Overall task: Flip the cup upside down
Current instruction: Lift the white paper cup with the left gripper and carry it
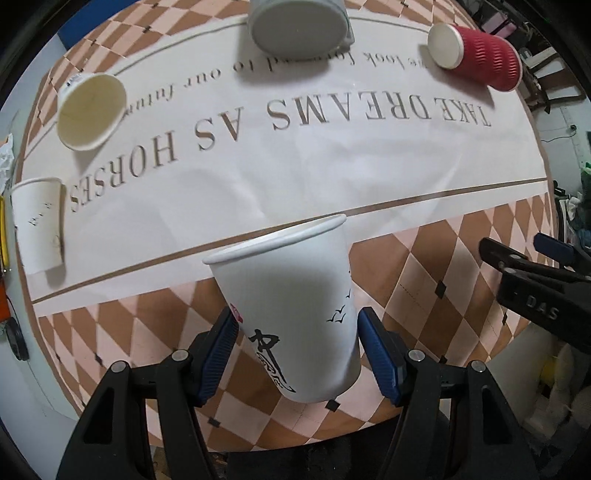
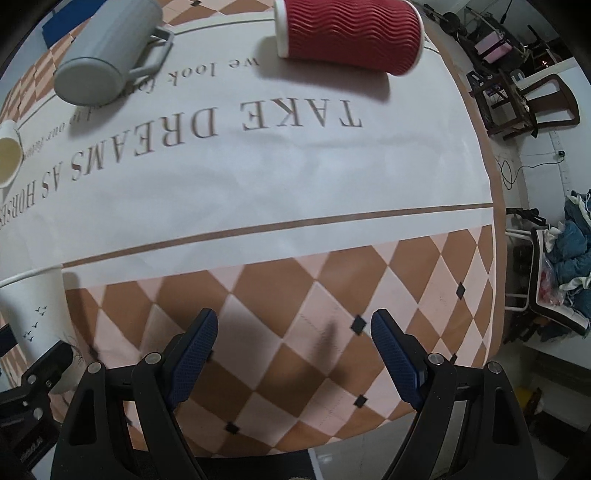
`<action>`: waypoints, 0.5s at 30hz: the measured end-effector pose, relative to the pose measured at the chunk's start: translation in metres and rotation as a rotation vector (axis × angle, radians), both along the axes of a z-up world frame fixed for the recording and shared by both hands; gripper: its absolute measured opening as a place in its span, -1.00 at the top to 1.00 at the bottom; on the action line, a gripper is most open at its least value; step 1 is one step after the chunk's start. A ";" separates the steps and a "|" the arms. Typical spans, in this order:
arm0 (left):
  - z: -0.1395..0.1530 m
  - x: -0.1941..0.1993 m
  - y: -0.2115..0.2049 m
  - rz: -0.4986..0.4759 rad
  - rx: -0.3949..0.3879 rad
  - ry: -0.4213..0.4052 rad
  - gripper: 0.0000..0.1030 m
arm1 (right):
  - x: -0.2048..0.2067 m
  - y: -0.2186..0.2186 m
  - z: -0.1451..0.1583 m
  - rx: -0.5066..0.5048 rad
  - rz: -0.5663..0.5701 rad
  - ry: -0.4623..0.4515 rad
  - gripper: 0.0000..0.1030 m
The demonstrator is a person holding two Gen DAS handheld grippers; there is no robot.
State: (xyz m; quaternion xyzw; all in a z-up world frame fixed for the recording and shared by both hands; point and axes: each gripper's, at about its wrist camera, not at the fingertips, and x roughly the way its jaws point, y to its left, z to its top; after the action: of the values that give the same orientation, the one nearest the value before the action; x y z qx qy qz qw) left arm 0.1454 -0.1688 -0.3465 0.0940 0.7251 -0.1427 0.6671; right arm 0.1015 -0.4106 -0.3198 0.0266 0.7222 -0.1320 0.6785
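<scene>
The left gripper (image 1: 297, 350) is sitting around the lower part of a white paper cup (image 1: 291, 306) printed with black calligraphy and small birds, its blue pads (image 1: 376, 354) flanking the cup's sides; the left pad is touching the wall, while at the right pad I cannot tell whether there is contact. The cup is standing mouth-up and slightly tilted on the checked edge of the worktop (image 1: 424, 280), at 6 o'clock in the left wrist view and at 9 o'clock in the right wrist view. The right gripper (image 2: 293, 345) is hanging over the checked cloth with its pads spread apart and nothing between them. Farther out, past the printed lettering, a plain white cup (image 1: 38, 225) is lying on its side at 9 o'clock, and another cream-lined cup (image 1: 92, 110) is lying with its mouth toward the camera at 10 o'clock. At 12 o'clock a grey mug (image 1: 299, 27) is lying on its side, its handle showing in the right wrist view. At 1 o'clock a red ribbed cup (image 1: 484, 55) is lying on its side too.
</scene>
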 end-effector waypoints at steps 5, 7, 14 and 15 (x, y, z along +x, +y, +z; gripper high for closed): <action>-0.011 0.001 0.002 0.034 -0.005 0.016 -0.26 | -0.005 -0.010 -0.004 0.000 0.003 -0.003 -0.68; -0.015 0.000 0.004 0.051 -0.015 0.030 -0.26 | -0.007 -0.012 -0.004 -0.001 0.003 -0.005 -0.68; -0.021 0.001 0.018 0.100 -0.049 0.030 -0.48 | -0.017 -0.011 0.003 -0.006 0.002 -0.015 -0.68; -0.020 0.000 0.020 0.105 -0.055 0.033 -0.51 | -0.018 -0.010 0.004 -0.008 0.001 -0.018 -0.68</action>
State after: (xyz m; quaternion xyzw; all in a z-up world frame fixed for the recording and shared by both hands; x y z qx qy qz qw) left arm 0.1455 -0.1483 -0.3667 0.0351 0.7356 -0.1290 0.6640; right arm 0.0836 -0.4210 -0.3163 0.0247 0.7157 -0.1342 0.6850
